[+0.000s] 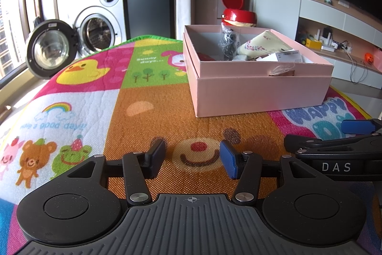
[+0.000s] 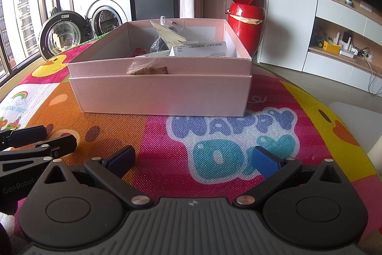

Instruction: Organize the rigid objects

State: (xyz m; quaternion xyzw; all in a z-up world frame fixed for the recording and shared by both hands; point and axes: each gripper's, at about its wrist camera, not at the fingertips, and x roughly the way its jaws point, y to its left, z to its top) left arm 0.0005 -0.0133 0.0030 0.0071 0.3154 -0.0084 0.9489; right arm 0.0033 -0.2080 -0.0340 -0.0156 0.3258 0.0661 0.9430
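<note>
Pink box (image 2: 162, 92) sits on the far side of the colourful play mat (image 2: 214, 135), packed with items. Left gripper (image 1: 193, 159) hovers empty, moderately spread; right gripper (image 2: 194, 161) gapes wide, empty too.

A colourful cartoon-printed quilted mat (image 1: 143, 111) fills mid-frame; a silver front-loading washing machine (image 1: 100, 23), door open, stands upper left; a glossy red lidded bin (image 2: 246, 25) upper centre.
</note>
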